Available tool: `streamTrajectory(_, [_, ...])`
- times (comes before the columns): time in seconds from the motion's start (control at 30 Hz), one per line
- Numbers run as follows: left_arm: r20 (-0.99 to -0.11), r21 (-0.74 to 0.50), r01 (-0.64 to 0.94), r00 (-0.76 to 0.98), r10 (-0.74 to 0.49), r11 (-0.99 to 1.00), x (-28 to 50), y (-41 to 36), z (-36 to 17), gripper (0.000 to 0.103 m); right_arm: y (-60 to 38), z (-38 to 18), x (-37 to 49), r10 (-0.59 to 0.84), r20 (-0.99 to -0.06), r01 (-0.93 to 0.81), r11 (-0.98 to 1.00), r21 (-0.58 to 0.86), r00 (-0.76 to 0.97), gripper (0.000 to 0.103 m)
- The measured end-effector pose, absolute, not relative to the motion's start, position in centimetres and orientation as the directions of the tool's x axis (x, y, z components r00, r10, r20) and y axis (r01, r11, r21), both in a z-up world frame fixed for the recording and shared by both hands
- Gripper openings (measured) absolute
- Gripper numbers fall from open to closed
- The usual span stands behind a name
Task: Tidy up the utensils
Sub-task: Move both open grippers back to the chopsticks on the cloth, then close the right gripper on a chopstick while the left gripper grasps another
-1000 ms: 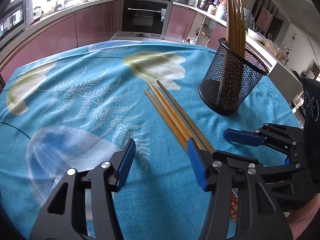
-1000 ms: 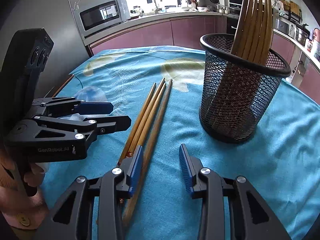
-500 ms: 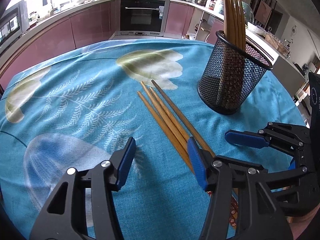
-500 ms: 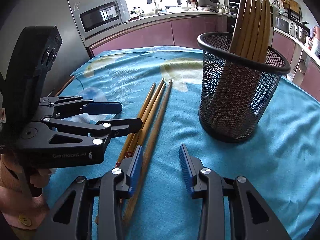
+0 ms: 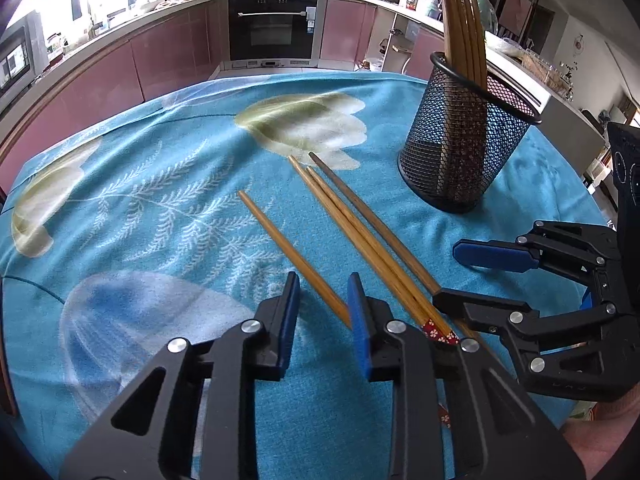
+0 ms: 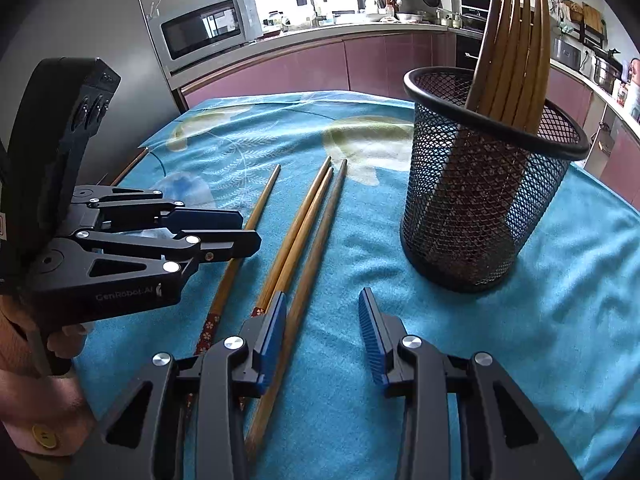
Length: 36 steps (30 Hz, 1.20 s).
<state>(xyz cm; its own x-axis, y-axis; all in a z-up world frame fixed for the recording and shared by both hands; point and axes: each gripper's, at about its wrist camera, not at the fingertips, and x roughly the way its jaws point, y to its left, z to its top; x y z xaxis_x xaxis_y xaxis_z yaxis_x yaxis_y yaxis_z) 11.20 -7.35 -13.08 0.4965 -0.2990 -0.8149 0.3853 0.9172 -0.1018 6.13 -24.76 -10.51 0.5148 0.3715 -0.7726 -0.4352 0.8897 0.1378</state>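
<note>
Left wrist view: the left gripper (image 5: 323,303) has just been closing, its jaws straddling the near end of a single thin tan wooden chopstick (image 5: 291,253), pads not yet pressing. Right of it lie three more chopsticks (image 5: 362,236), beside the right gripper (image 6: 322,334), released. Beyond stands the black mesh holder (image 5: 456,148). The chopstick likely handles light, stiff and smooth (prone to rolling); gripping mid-shaft seems safest.
</note>
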Motion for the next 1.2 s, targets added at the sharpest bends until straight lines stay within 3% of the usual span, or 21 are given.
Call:
streamTrajectory(0.37, [-0.812, -0.129, 0.372, 0.493, -0.313, 0.919, 12.2, -7.1, -13.2, 0.020, -22.5, -10.7, 8.1, 0.332, -0.777, -0.433, 0.897, 0.085, 0.535, 0.029])
streamTrajectory(0.6, [-0.810, -0.115, 0.359, 0.505, -0.296, 0.926, 12.5, -7.6, -13.3, 0.021, -22.4, -10.8, 8.9, 0.337, -0.776, -0.417, 0.903, 0.105, 0.533, 0.009])
streamTrajectory(1.0, [-0.807, -0.102, 0.319, 0.528, -0.266, 0.942, 11.7, -7.4, -13.0, 0.009, -23.9, -10.3, 8.3, 0.392, -0.757, -0.402, 0.897, 0.187, 0.522, 0.006])
streamTrajectory(1.2, [-0.801, -0.110, 0.322, 0.531, -0.276, 0.940, 11.0, -6.8, -12.6, 0.008, -24.6, -9.4, 7.4, 0.431, -0.738, -0.417, 0.882, 0.221, 0.520, 0.006])
